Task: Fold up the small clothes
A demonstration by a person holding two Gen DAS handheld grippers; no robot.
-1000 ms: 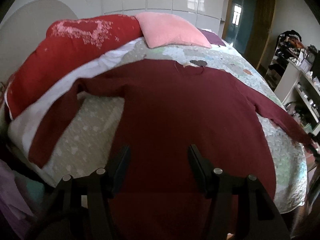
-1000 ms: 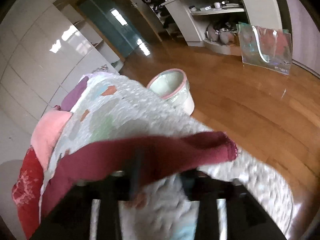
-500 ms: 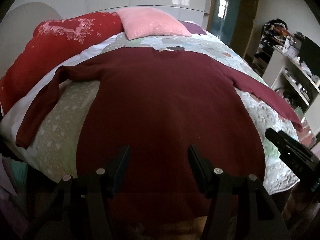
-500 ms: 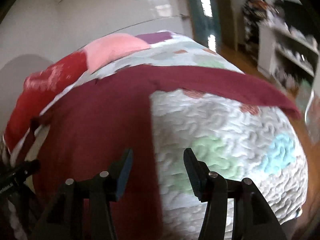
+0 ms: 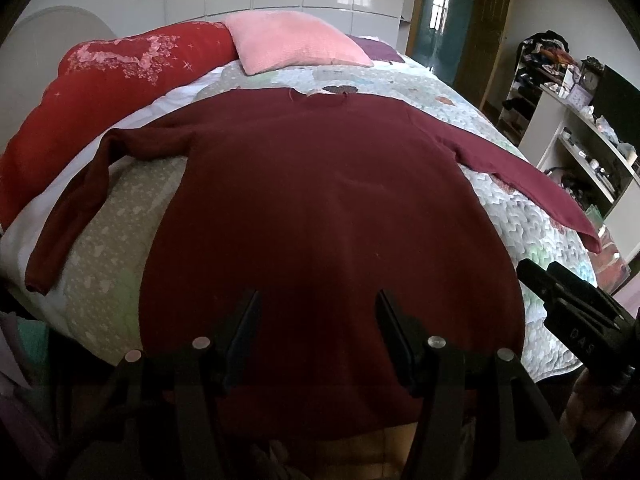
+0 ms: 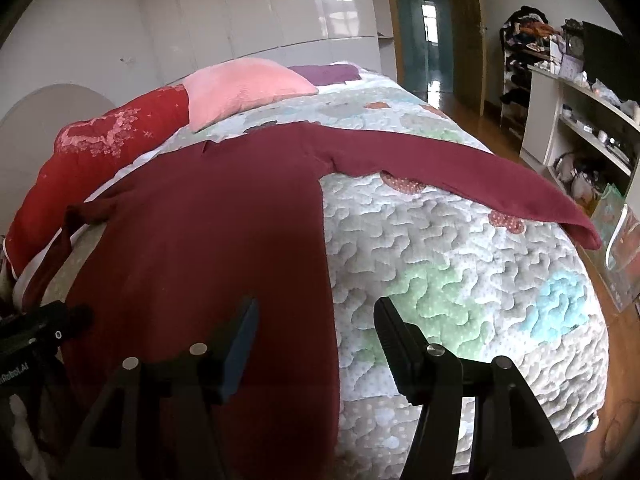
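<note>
Sweater (image 5: 328,208), dark red and long-sleeved, lies spread flat on the quilted bed (image 6: 460,280), its neckline toward a pink pillow (image 5: 292,46) and a red cushion (image 5: 112,84). One sleeve bends down along the bed's left side; the other sleeve (image 6: 460,176) stretches out toward the right edge. The left claw (image 5: 316,316) hovers over the sweater's lower body with its jaws spread wide, holding nothing. The right claw (image 6: 314,320) is likewise wide open and empty, straddling the sweater's right side edge above the quilt. White shelves (image 6: 580,120) stand beyond the bed.
</note>
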